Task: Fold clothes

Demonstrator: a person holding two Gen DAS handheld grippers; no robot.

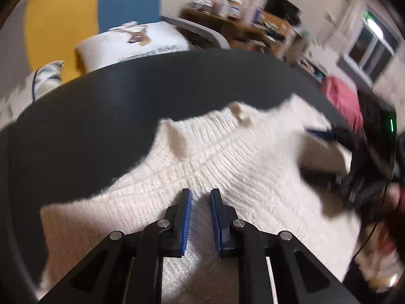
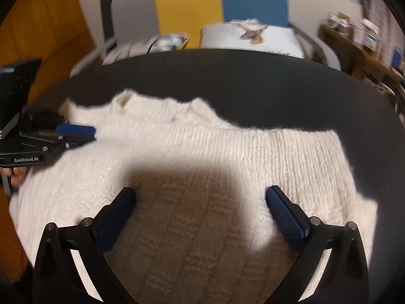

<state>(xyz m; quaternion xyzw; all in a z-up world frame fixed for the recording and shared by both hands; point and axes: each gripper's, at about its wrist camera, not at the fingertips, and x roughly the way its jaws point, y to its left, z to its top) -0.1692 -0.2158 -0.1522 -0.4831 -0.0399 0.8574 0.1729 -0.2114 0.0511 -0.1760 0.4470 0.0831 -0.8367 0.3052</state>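
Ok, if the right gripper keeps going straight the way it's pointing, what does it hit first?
Most likely the white knit sweater: the right gripper, jaws wide, points down at its shaded middle, nothing between. Depth is unclear.

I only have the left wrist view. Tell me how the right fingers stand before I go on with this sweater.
Observer: The right gripper has its fingers spread wide with nothing pinched, above the middle of the white sweater.
Operator: Report the sweater's side past that gripper; it is blurred here.
Observer: It lies spread on the dark table, its edge inside the rim.
Operator: Now describe the left gripper from outside.
Observer: The left gripper reaches in over the sweater's edge near the collar; I cannot tell whether it touches.
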